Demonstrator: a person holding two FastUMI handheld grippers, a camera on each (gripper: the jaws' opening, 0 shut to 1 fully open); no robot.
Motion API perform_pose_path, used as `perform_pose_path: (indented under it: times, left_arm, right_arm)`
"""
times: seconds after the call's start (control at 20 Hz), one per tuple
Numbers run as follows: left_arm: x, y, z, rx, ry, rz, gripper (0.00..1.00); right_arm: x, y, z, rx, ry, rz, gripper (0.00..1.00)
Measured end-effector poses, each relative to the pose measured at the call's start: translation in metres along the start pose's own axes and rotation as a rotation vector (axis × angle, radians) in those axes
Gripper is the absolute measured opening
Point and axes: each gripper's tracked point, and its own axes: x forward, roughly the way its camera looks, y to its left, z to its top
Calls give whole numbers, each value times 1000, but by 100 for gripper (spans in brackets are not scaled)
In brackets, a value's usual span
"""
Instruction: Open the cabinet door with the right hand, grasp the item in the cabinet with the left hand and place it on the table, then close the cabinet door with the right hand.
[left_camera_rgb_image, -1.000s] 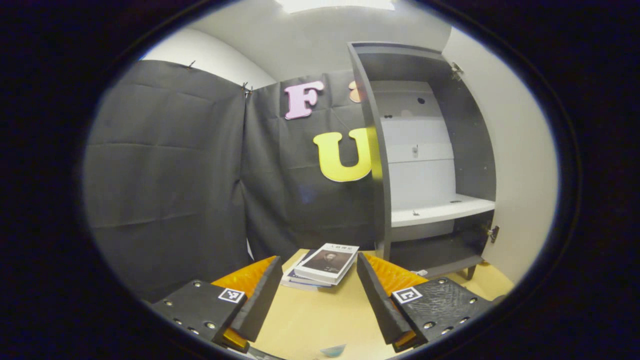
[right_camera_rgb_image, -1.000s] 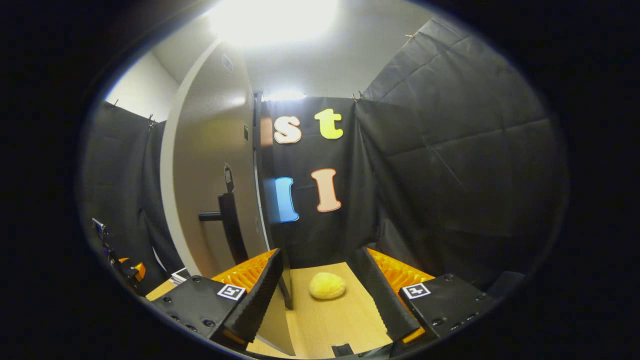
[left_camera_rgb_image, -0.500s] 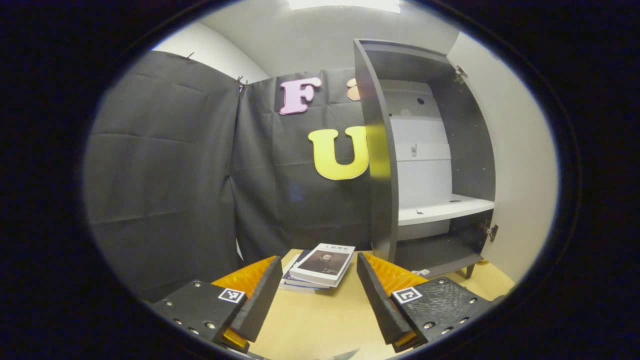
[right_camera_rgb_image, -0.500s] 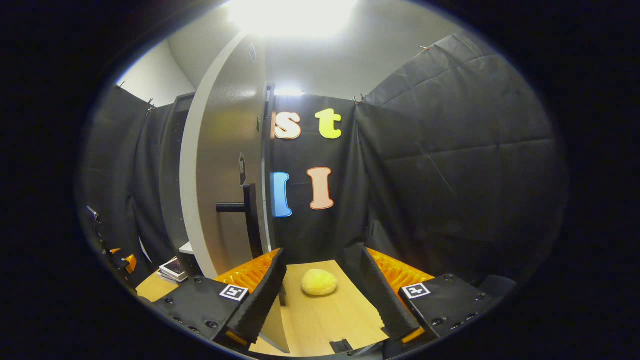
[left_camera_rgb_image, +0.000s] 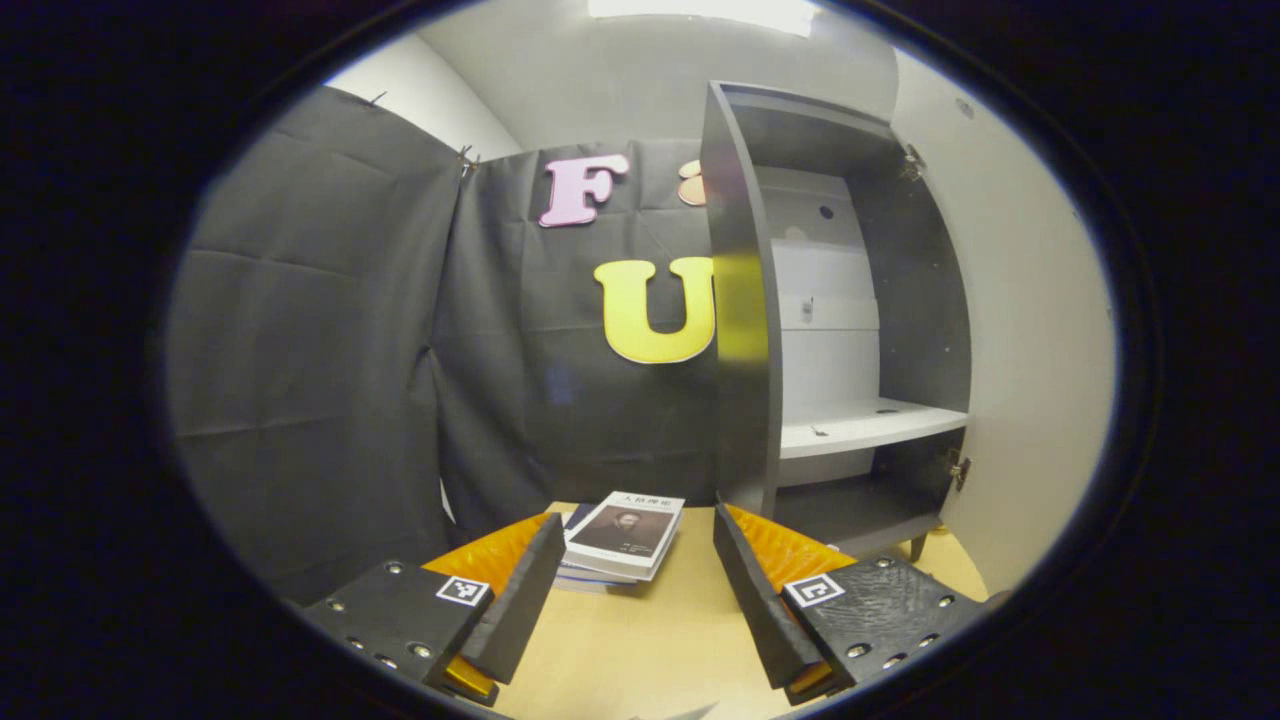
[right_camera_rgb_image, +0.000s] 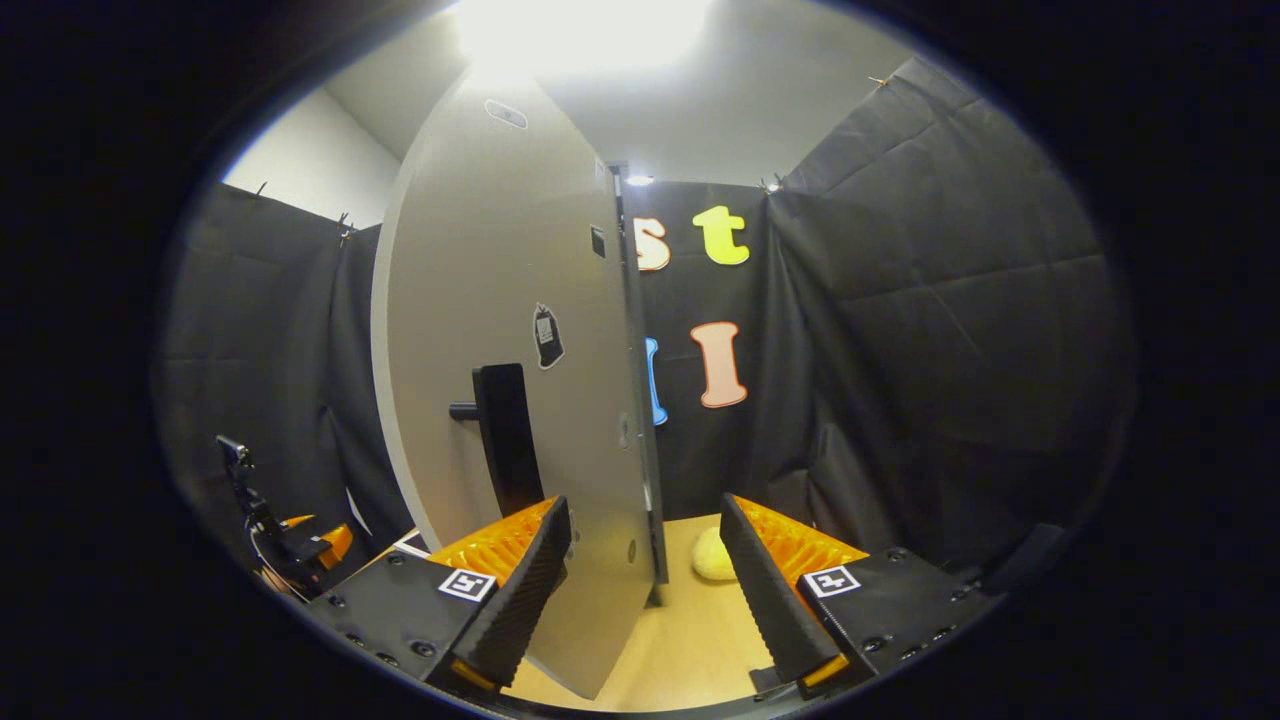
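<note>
1. On a pale wooden table inside a booth walled with black cloth, a small stack of books lies flat, the top one showing a cover with a portrait.
2. In the left gripper view, the left gripper sits low over the table with its jaws wide apart and nothing between them; the books lie just beyond its fingertips.
3. To the right of the books stands a tall dark cabinet, open at the front. Inside it are a pale back panel and a white shelf, bare apart from a few small specks.
4. The cabinet door, pale on its inner face, stands swung out at the right edge of that view, hung on hinges at the top and bottom.
5. In the right gripper view, the right gripper also has its jaws wide apart. The door's lower free edge hangs between its two fingers, and whether either finger touches the door cannot be told.
6. The door's outer face carries a dark vertical handle and a small sticker above it.
7. A yellow, rounded, fuzzy object rests on the table past the door's edge.
8. A bright ceiling light glares overhead against white walls.
</note>
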Motion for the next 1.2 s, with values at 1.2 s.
perform_pose_path:
  times: [1.2]
  left_arm:
    - [-35,45,0,-17,4,-5,91]
  right_arm:
    - [113,144,-35,35,33,283,96]
